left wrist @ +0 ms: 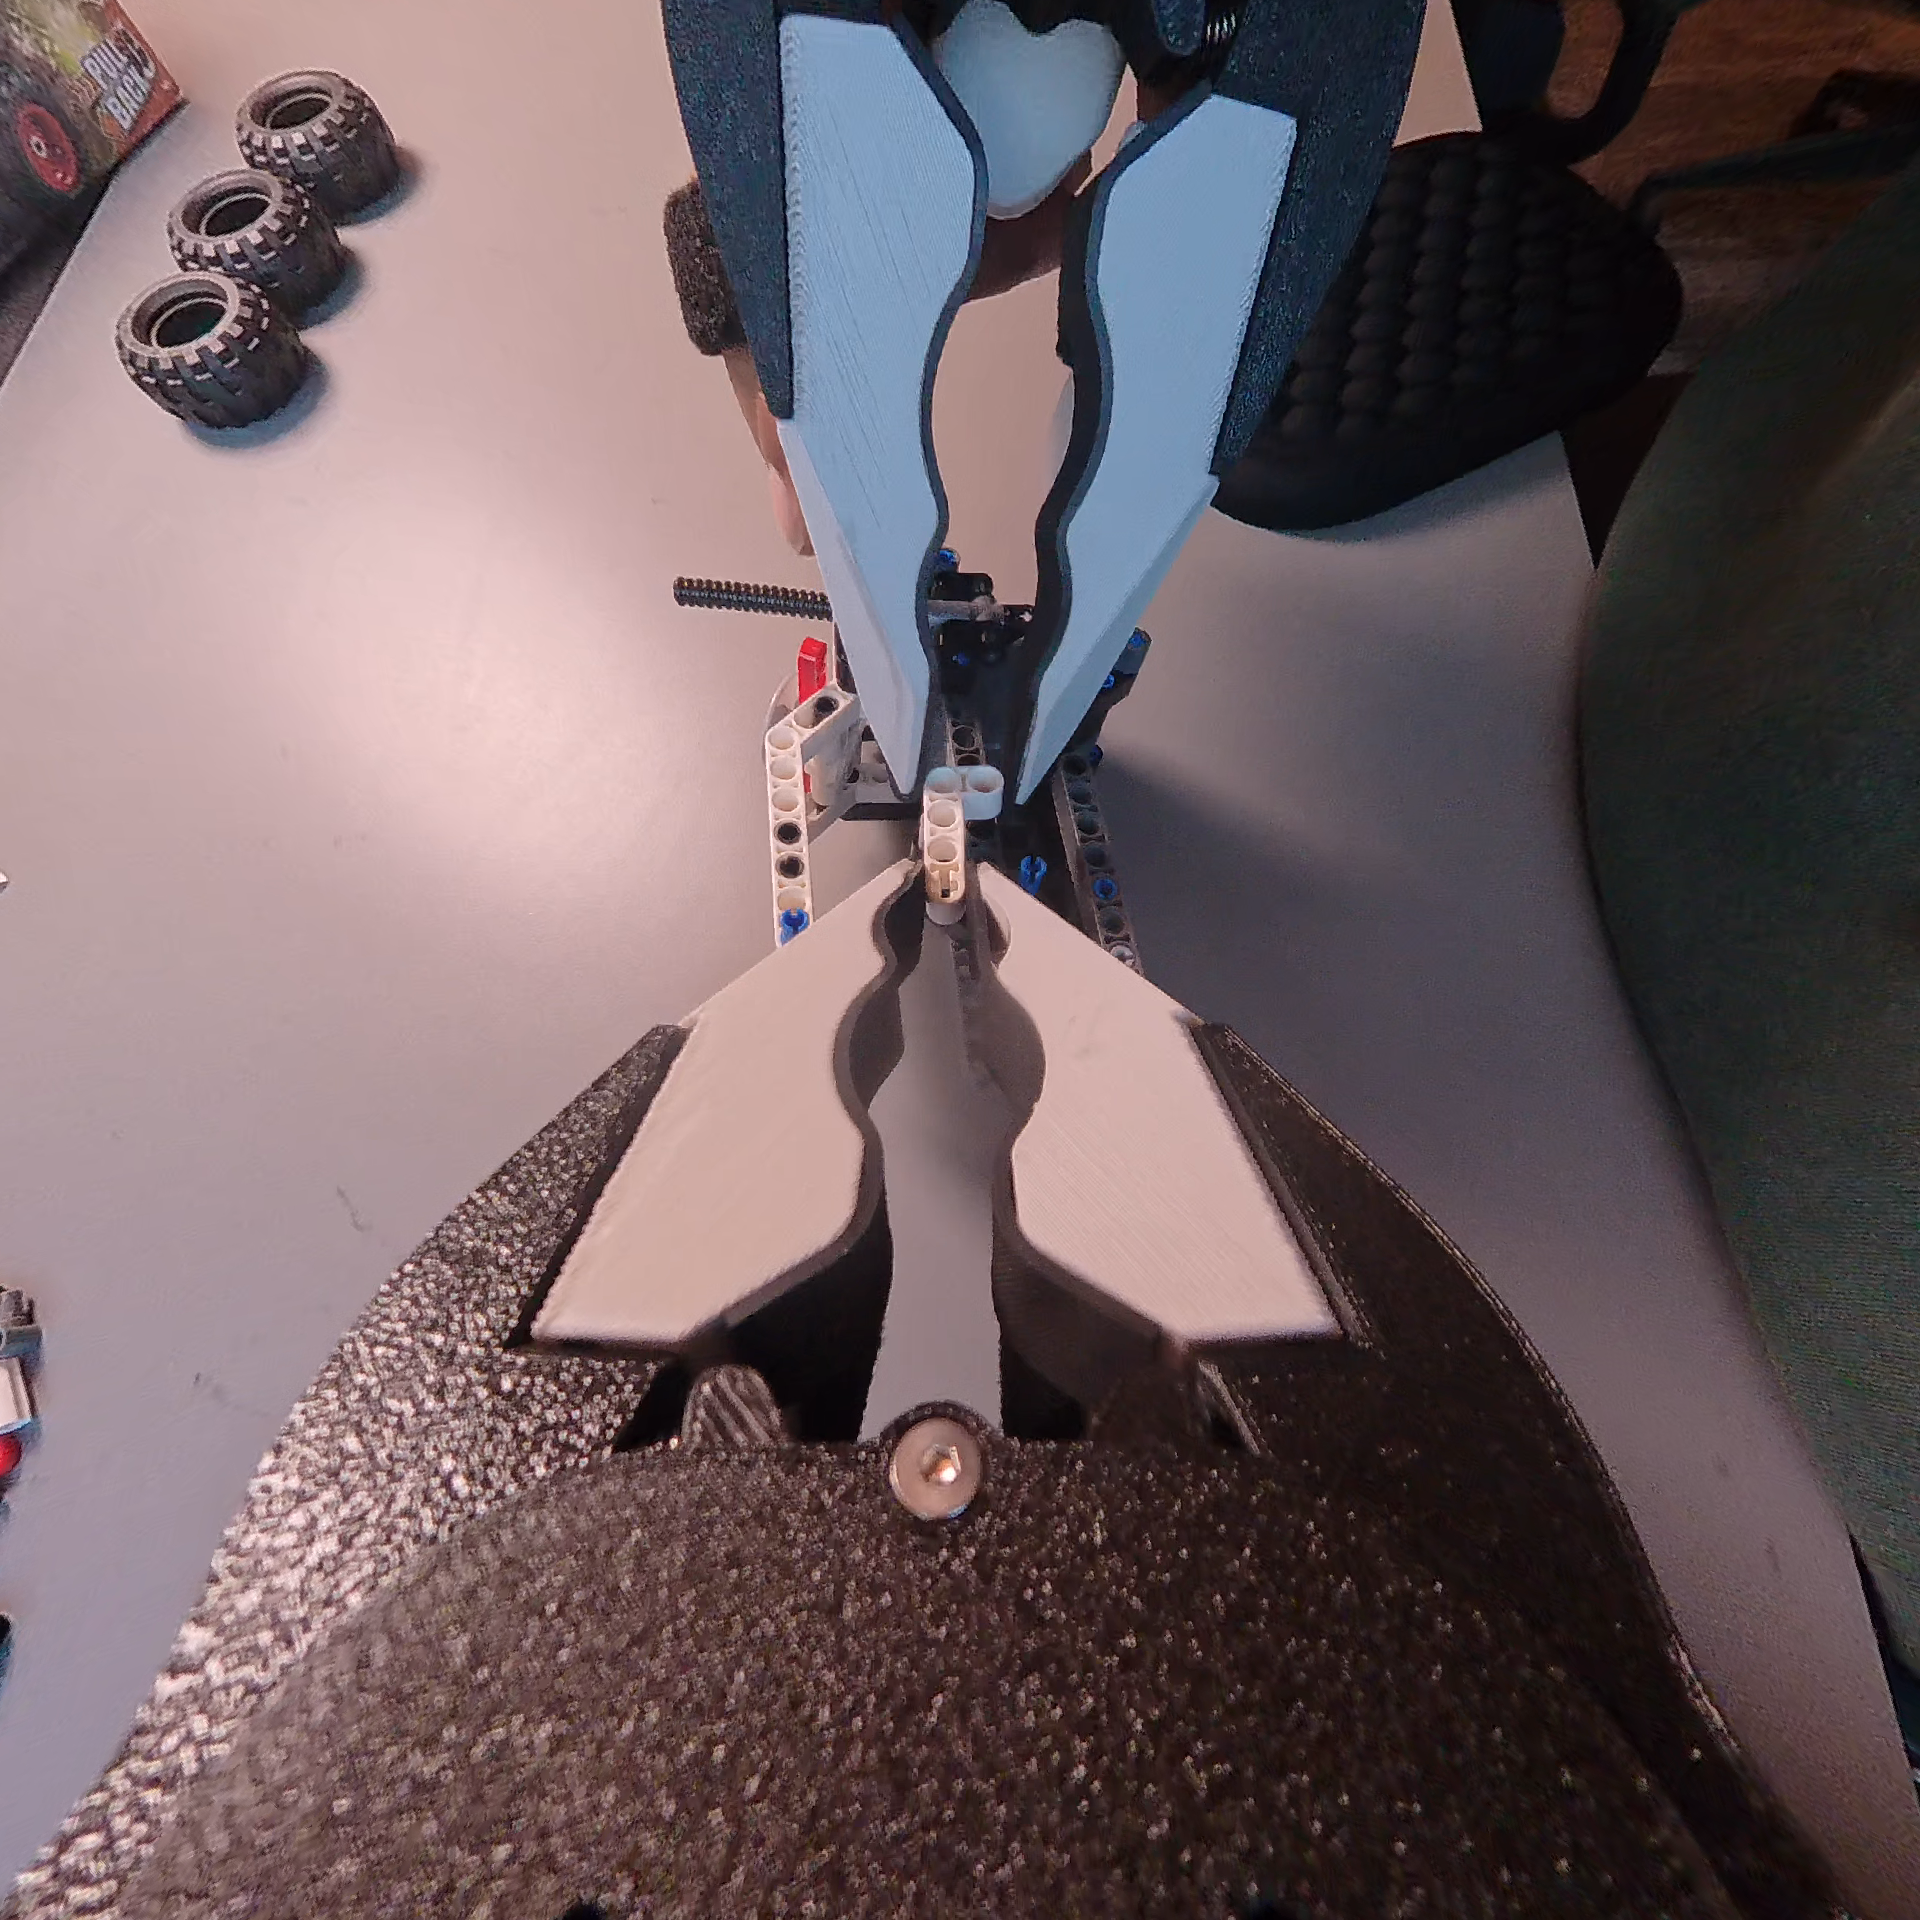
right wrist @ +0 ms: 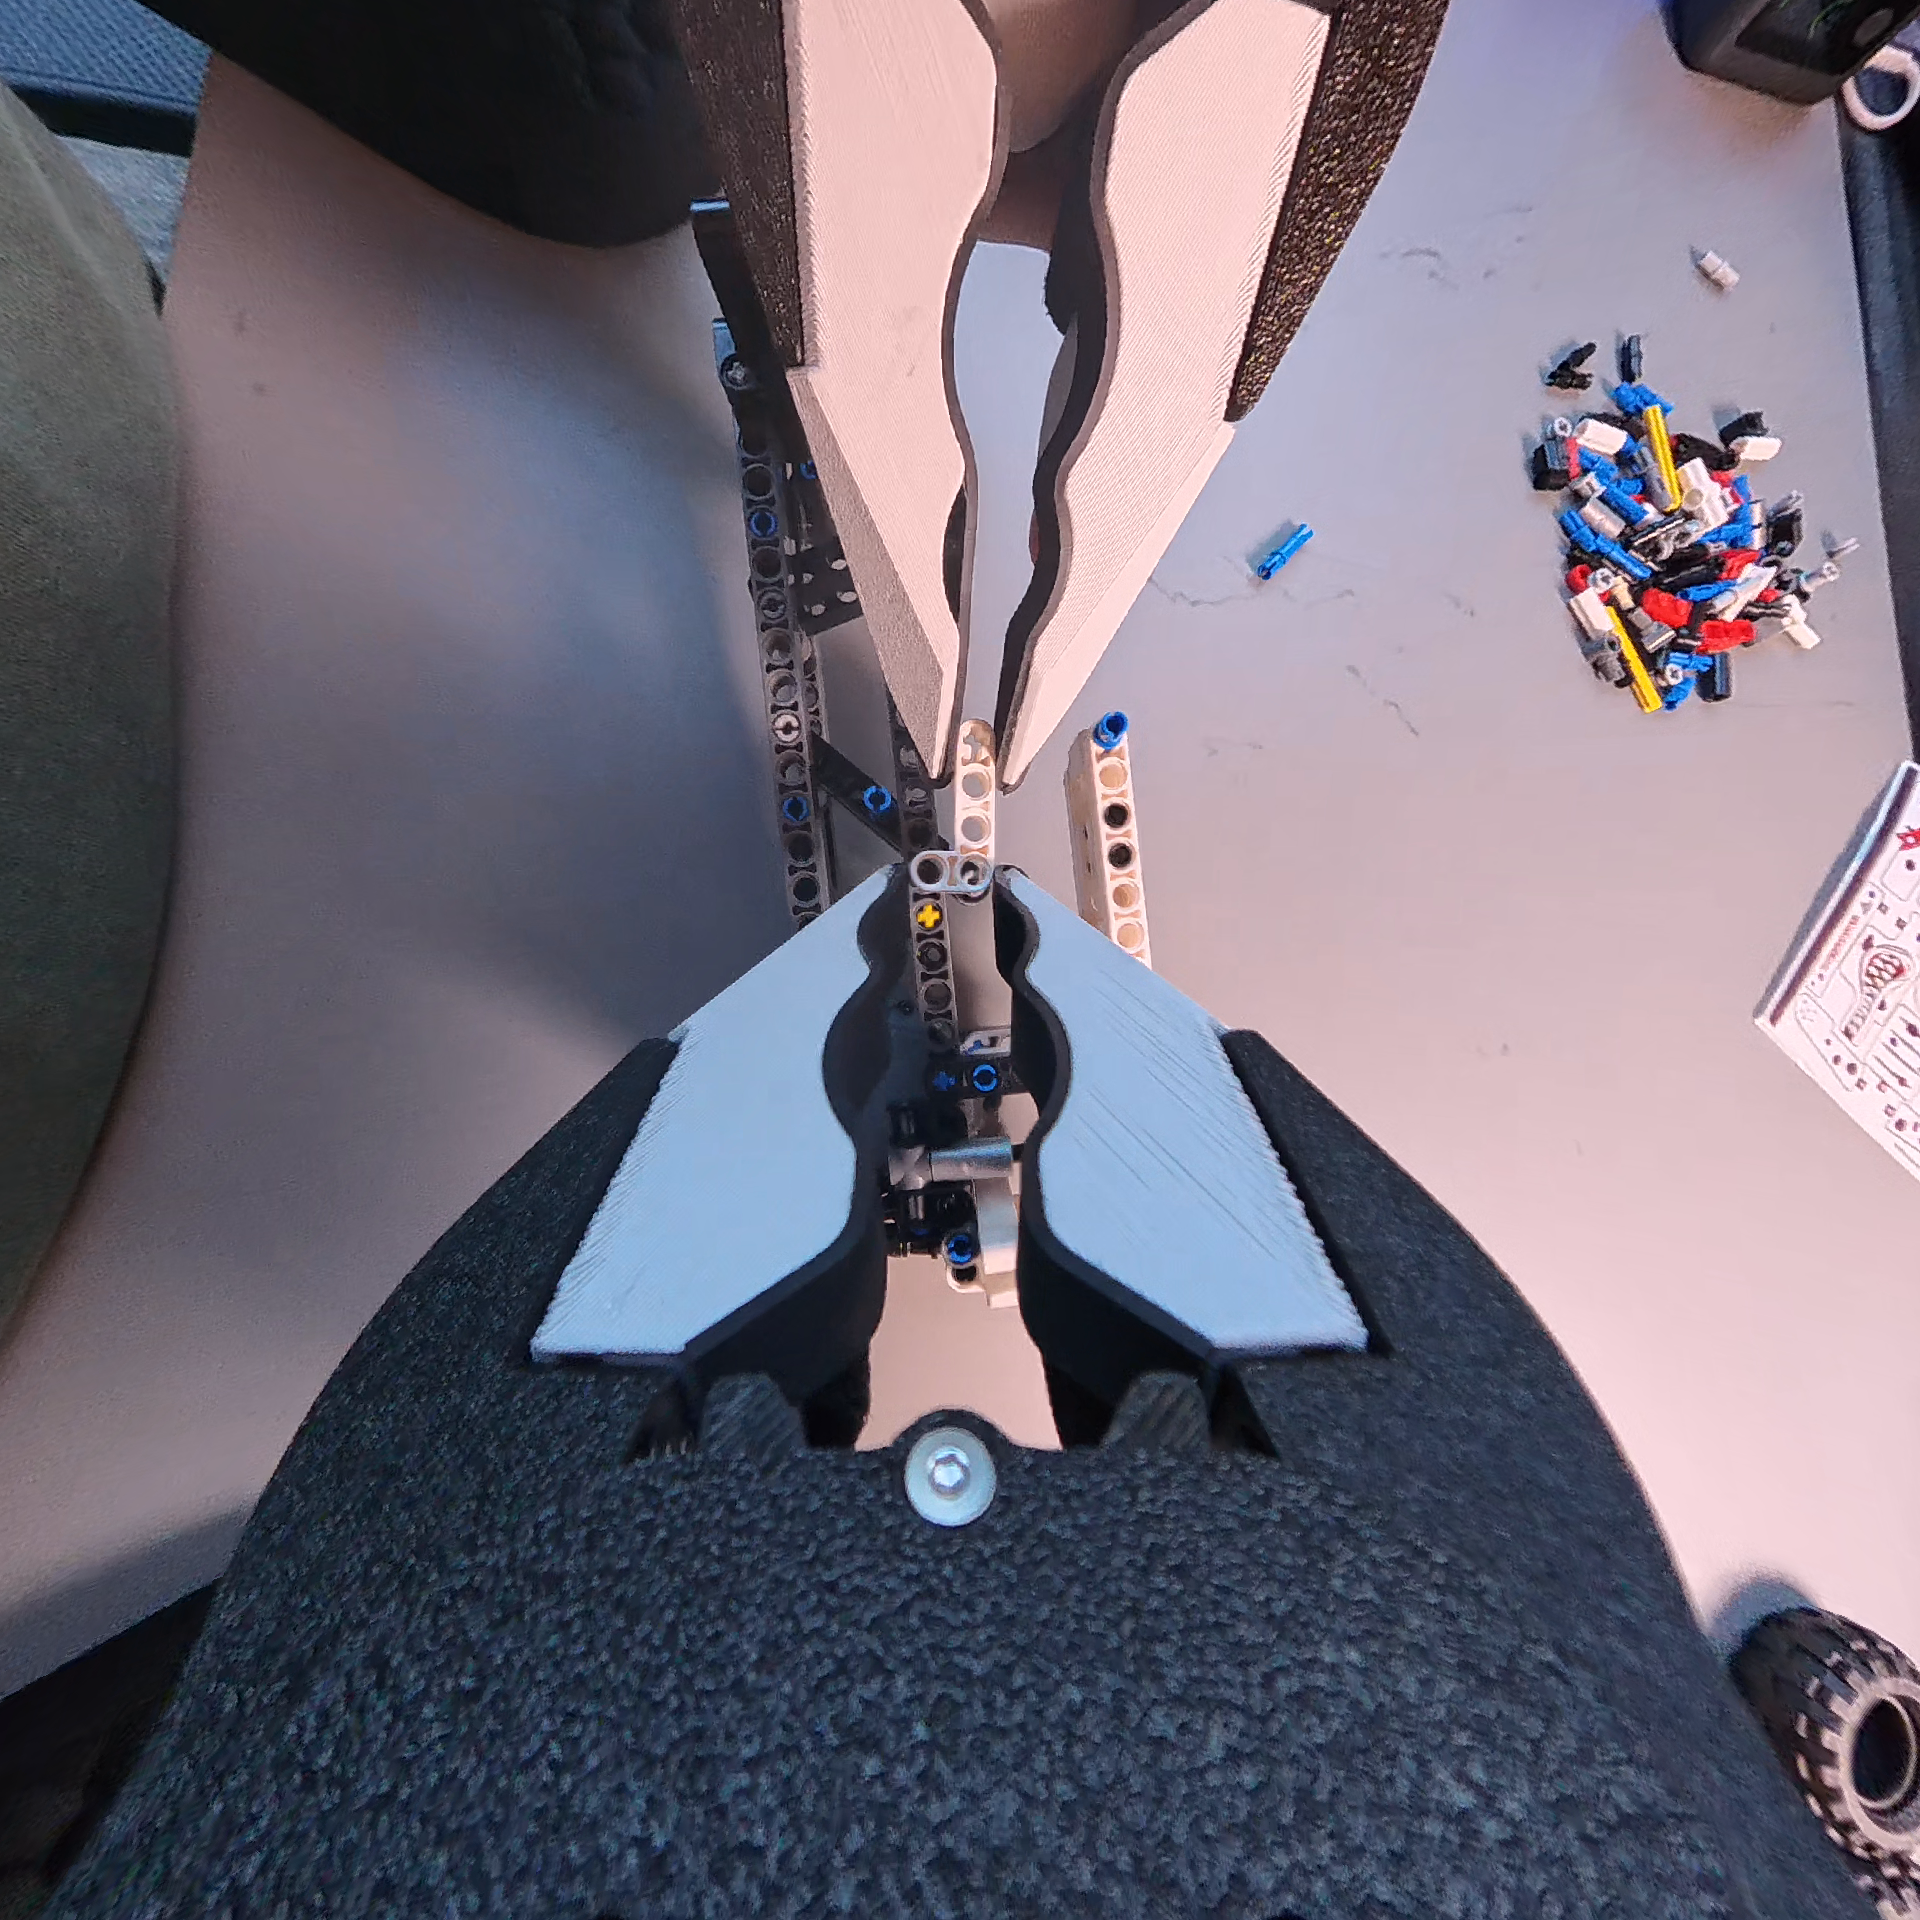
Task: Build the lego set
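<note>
1. Where your two grippers meet tip to tip, your left gripper [left wrist: 948, 902] is pinched on the near end of a small white L-shaped beam [left wrist: 948, 842], its fingertips pressed against the beam's sides.
2. Your right gripper [right wrist: 948, 883] faces it from the other side; its tips flank the short grey-white end of that same beam with a slight gap, so you cannot tell whether it truly grips.
3. The beam stands just over the black chassis frame [right wrist: 779, 644], which lies flat on the grey table [left wrist: 364, 727] beneath both grippers.
4. A longer white beam [right wrist: 1112, 842] with a blue pin on its end sits just beside the frame.
5. Three black tyres [left wrist: 244, 244] lie in a row well apart from the frame.
6. A heap of small mixed pieces [right wrist: 1673, 540] lies well apart from the frame, a lone blue pin [right wrist: 1283, 549] between heap and frame.
7. A sticker sheet [right wrist: 1860, 997] lies beyond the heap, at the table's edge.
</note>
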